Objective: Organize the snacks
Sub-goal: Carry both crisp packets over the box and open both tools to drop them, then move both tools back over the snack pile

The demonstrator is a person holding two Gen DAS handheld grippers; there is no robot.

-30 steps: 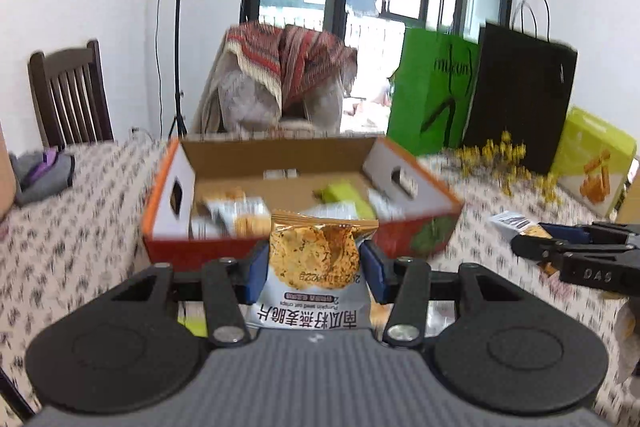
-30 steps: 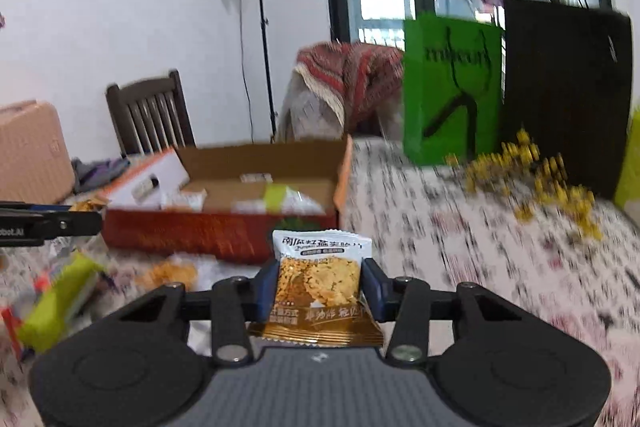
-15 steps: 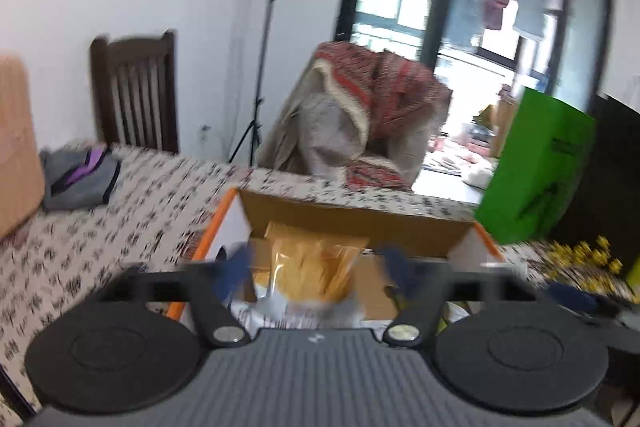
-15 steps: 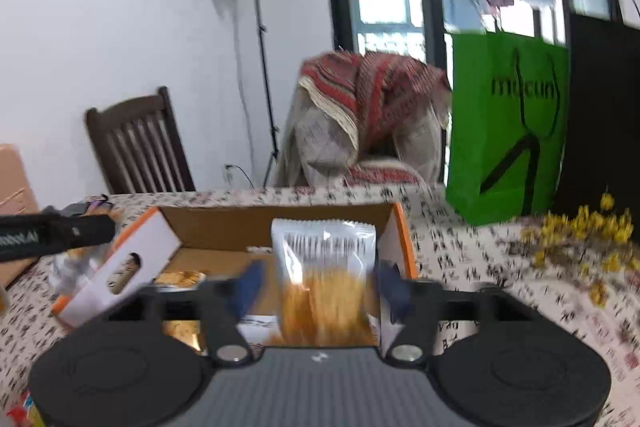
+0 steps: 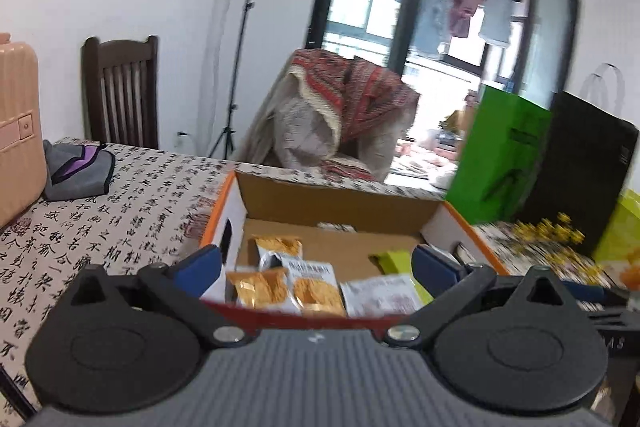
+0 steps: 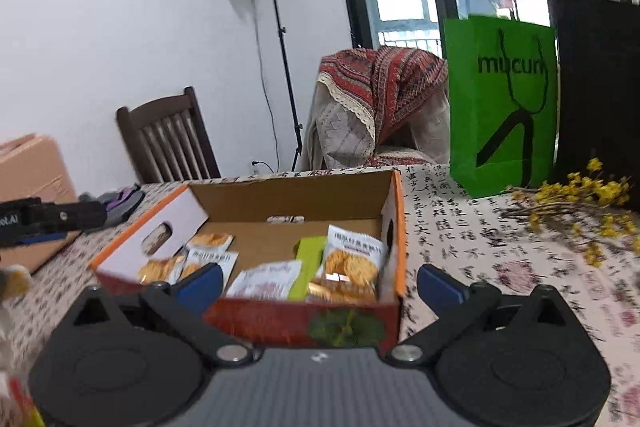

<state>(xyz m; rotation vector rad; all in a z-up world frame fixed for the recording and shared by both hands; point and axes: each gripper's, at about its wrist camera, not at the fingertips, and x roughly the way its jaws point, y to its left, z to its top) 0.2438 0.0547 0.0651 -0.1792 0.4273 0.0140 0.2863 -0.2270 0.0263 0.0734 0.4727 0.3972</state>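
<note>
An open cardboard box [image 5: 340, 203] with orange rims stands on the patterned tablecloth. It holds several snack packets: orange cracker packets [image 5: 316, 287], a white packet [image 5: 380, 295] and a green one [image 5: 392, 261]. My left gripper [image 5: 318, 263] hovers at the box's near wall, its jaws opening wide with nothing gripped between the blue pads. My right gripper [image 6: 320, 283] is at the box [image 6: 288, 195] front wall, its jaws opening too, nothing held. A cracker packet [image 6: 352, 259] leans in the right corner. The left gripper [image 6: 52, 219] shows at the left edge.
A green paper bag [image 6: 500, 99], a black bag [image 6: 600, 87] and yellow dried flowers [image 6: 592, 195] stand right of the box. A peach suitcase [image 5: 16, 131] and grey-purple cloth [image 5: 76, 167] lie left. Loose snacks [image 6: 12, 279] sit at the near left. Chairs stand behind the table.
Both grippers were shut on cracker packets a second ago. They moved up to the box, the jaws spread, and the packets now lie inside the box.
</note>
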